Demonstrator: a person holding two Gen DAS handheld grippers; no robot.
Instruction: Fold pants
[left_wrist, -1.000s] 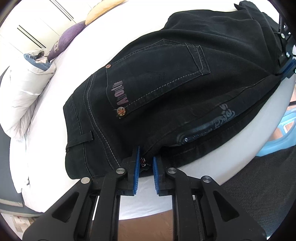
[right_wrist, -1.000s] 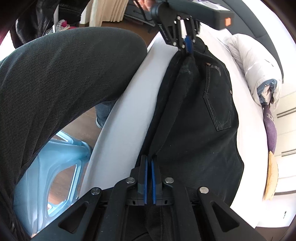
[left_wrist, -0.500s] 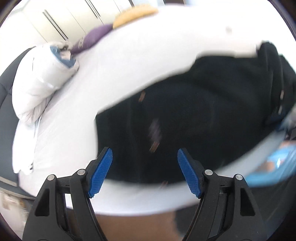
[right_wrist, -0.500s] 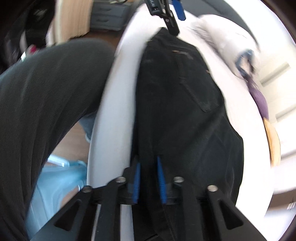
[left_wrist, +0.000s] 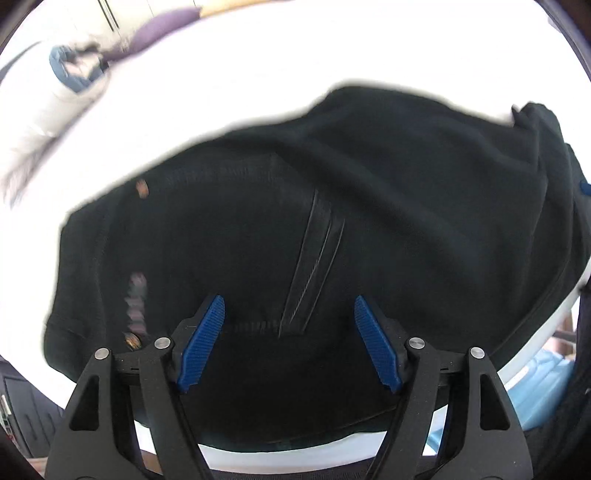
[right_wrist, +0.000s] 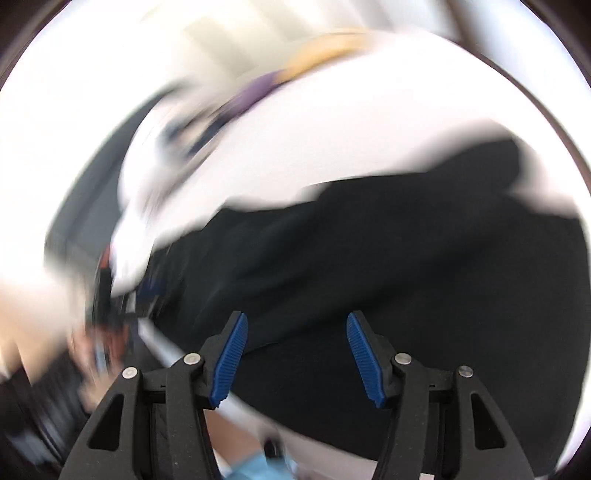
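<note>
**Black pants lying folded on the white bed, both grippers spread wide above them**

The black pants (left_wrist: 332, 229) are being seen lying bunched and folded on the white bed (left_wrist: 258, 74), filling the centre of the left wrist view and reaching toward 3 o'clock. A stitched back pocket (left_wrist: 314, 266) is being shown near the middle, with a copper rivet (left_wrist: 142, 188) at 10 o'clock from it. The left gripper (left_wrist: 288, 339) is being held over the near edge of the pants at 6 o'clock, its jaws set wide apart and nothing being gripped between the blue pads (left_wrist: 201, 343).

In the right wrist view, heavily blurred, the pants (right_wrist: 406, 266) are being seen across the lower half, from 9 toward 3 o'clock. The right gripper (right_wrist: 295, 354) is being held over them at 6 o'clock, its jaws likewise wide and holding nothing.

A white padded jacket (left_wrist: 48, 110) is lying at 10 o'clock on the bed, a purple cushion (left_wrist: 162, 26) at 11 o'clock beyond it. A light blue stool (left_wrist: 543, 384) is showing at 4 o'clock below the bed's edge
</note>
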